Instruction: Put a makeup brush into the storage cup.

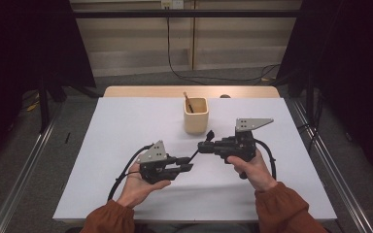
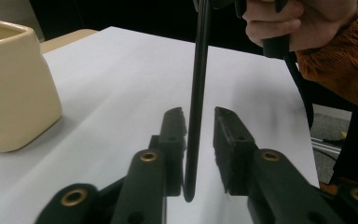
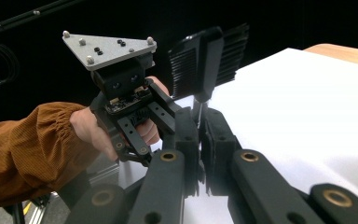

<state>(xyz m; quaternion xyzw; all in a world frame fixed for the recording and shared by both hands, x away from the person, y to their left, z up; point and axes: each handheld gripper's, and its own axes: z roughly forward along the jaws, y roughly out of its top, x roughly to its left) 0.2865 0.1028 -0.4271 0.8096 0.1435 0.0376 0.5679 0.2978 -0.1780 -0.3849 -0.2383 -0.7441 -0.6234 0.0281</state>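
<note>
Right gripper (image 3: 200, 135) fingers clamp a black spatula (image 3: 209, 56), handle partly hidden between left gripper's (image 2: 199, 126) released fingers.

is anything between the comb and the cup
Nothing visible: only bare table lies between the comb in the right gripper and the cup. A stick leans inside the cup.

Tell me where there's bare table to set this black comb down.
Free: the white table left of the cream cup, and the right side beyond the right gripper. Crowded: between both grippers, where the left gripper meets the black comb.
</note>
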